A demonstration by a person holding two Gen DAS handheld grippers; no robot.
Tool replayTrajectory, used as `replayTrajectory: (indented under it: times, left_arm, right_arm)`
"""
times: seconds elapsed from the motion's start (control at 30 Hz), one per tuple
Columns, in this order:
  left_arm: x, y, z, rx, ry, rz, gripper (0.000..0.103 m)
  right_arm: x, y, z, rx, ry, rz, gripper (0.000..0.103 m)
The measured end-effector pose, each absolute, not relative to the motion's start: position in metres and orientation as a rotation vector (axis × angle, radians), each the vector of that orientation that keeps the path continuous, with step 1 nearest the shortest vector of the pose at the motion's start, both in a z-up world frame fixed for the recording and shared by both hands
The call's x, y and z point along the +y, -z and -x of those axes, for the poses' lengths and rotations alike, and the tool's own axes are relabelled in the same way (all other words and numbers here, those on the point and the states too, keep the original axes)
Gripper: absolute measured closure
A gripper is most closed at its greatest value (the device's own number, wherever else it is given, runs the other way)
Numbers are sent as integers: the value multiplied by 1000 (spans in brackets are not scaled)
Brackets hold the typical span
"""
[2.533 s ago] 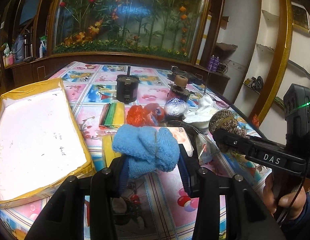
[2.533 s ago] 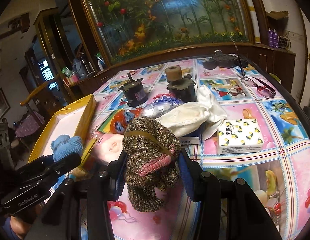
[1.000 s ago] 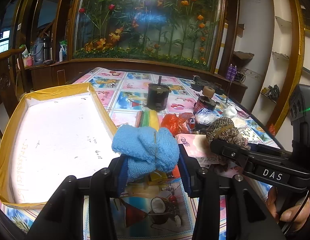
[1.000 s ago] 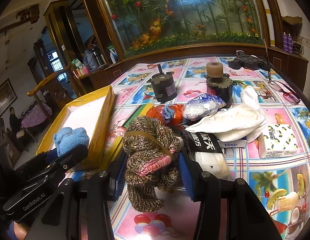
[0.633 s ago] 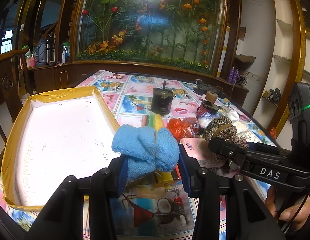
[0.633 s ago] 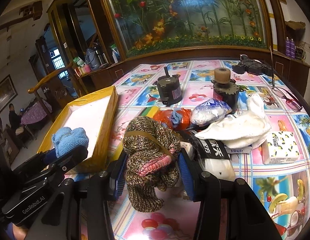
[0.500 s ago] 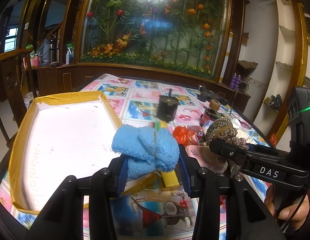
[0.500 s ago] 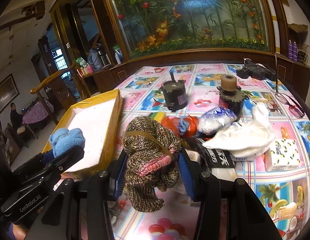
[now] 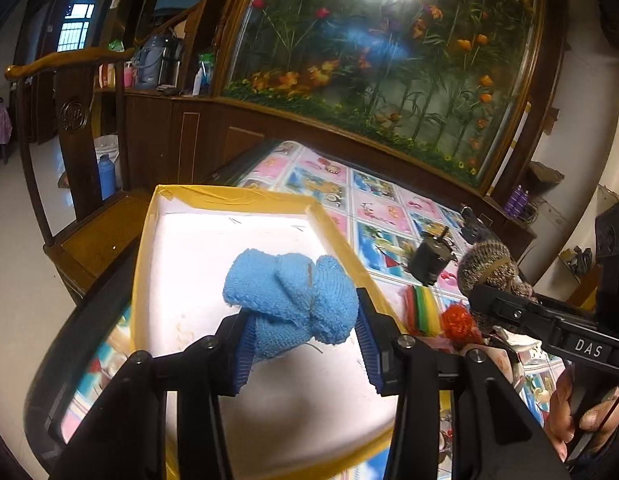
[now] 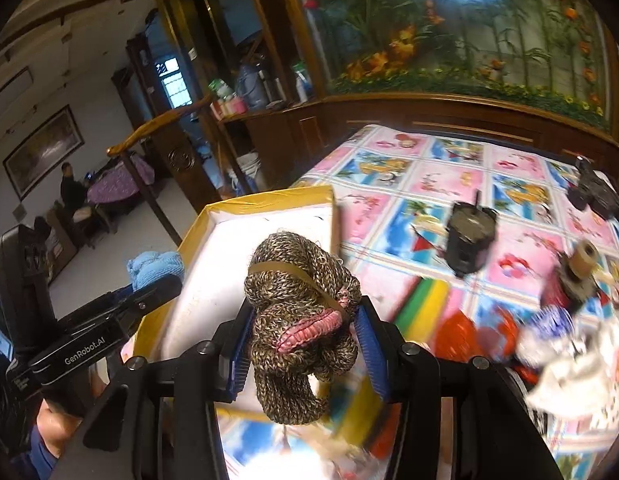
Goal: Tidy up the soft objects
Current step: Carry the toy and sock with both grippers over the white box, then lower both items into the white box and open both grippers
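A blue sock bundle sits clamped in the left gripper, poised over the tray beyond its jaws. The right gripper clenches a brown sock bundle at the tray's edge. Neither appears delivered; other soft items wait on the table.

Black fingers (blue ribbed pads), silver screws.
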State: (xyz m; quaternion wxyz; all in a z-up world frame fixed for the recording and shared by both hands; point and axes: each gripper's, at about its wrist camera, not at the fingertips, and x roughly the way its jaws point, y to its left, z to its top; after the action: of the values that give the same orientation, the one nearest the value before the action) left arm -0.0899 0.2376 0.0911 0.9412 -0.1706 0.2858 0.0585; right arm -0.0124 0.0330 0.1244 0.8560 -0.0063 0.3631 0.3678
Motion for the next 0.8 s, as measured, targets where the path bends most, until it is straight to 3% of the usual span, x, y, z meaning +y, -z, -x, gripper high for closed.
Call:
replayTrajectory:
  times: [0.23, 0.47, 0.8]
  left_arm:
    - [273, -91, 36, 707, -134, 331, 57]
    - [302, -46, -19, 898, -161, 450, 57]
    - [309, -23, -37, 921, -216, 478, 54]
  right_arm:
    - [109, -127, -39, 837, -804, 47, 51]
    - [167, -99, -102, 974, -787, 19, 51]
    - [211, -57, -141, 1073, -763, 39, 51]
